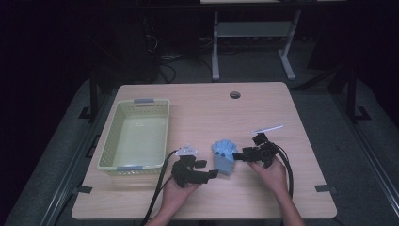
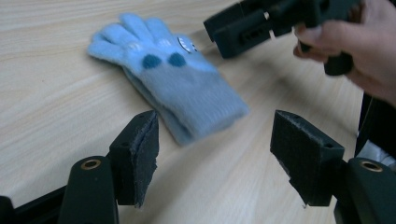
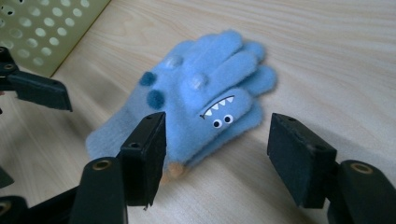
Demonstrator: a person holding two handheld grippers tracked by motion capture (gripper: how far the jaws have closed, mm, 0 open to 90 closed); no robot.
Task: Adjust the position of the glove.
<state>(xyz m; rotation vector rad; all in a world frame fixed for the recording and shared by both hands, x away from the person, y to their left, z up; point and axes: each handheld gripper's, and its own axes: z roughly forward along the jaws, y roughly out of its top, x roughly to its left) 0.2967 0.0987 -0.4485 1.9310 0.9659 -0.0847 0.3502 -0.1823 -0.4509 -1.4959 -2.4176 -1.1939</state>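
Note:
A fluffy light blue glove with dark blue dots and a toothy monster face lies flat on the wooden table, and a second one seems to lie under it. In the left gripper view the glove rests just beyond my left gripper, whose jaws stand wide with nothing between them. My right gripper is open too, and the glove lies just ahead of its pads, untouched. From above, the left gripper points at the cuff and the right gripper at the glove's right side.
A pale yellow perforated basket stands at the left of the table, close to my left hand. A thin clear stick lies behind the right gripper. A round cable hole sits near the far edge. The other gripper crosses the left gripper view's top.

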